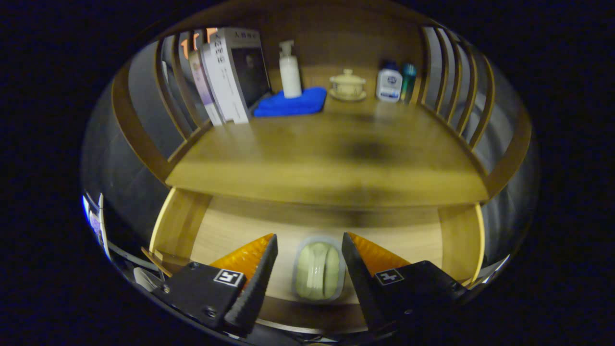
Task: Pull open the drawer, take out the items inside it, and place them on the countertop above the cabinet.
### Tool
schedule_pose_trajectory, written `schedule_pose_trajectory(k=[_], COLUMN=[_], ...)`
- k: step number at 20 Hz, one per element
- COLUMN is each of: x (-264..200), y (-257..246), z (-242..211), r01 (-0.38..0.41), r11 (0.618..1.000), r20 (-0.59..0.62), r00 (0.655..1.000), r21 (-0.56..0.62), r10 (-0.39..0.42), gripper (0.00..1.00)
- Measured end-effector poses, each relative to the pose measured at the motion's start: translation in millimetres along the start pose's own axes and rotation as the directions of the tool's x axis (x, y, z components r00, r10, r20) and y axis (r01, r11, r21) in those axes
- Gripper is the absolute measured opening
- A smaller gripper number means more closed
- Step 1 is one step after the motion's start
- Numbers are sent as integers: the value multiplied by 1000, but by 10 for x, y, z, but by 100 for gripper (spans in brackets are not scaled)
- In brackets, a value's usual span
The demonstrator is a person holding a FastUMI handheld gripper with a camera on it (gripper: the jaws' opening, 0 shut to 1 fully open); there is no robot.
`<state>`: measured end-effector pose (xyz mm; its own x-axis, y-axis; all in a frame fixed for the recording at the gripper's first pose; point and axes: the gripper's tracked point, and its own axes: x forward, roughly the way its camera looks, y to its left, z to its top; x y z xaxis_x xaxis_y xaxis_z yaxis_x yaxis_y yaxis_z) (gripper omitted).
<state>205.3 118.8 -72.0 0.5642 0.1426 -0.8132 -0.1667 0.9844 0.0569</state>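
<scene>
Pale wood lines the open drawer (230, 226), which stands pulled out beneath the brown wooden desk (331, 163) of the cabinet; on the drawer floor lies a small clear plastic box with a pale green roll inside (318, 270), resting near the drawer's front edge; the gripper (310, 247) hangs above the drawer with its two fingers spread wide, one on each side of the box, and a gap shows between each finger and the box's walls, so the gripper has hold of nothing; whether the fingertips touch the drawer floor cannot be told; the box sits between the fingers, roughly level with their tips and a little nearer the camera; beyond the fingers the desk stretches back, bare across its front and middle, with curved wooden slats (456, 77) rising at either side; at the back of the desk, on the left, a row of upright books (226, 77) leans against the slats; just beside them lies a folded blue cloth (290, 103) with a white pump bottle (289, 69) standing upright on it; near the cloth sits a cream lidded cup on a saucer (347, 85); further right stand a white bottle with a dark blue cap (388, 81) and, touching or just beside it, a slim teal bottle (408, 81).
</scene>
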Motion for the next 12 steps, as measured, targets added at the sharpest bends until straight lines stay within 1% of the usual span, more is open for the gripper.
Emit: schedule_pose_trajectory(k=[1, 3, 4, 7, 8, 9, 10, 11, 12], x=[45, 113, 154, 254, 261, 277, 292, 289, 285], y=[0, -44, -59, -222, -197, -191, -195, -223, -235], z=[-78, -250, -298, -367, -393, -414, -390, -377, -366], r01=[9, 31, 52, 120, 115, 107, 103, 111, 110], r11=[1000, 999, 998, 992, 993, 994, 994, 993, 992], r20=[-48, -122, -152, -210, -233, -246, -233, -219, -212], r00=[999, 992, 987, 970, 965, 963, 967, 969, 970], r21=[-2, 22, 24, -27, -23, -18, -21, -40, -53], r10=[-9, -28, -48, -123, -117, -108, -105, -117, -119], gripper=[80, 75, 68, 50, 47, 42, 33, 31, 25])
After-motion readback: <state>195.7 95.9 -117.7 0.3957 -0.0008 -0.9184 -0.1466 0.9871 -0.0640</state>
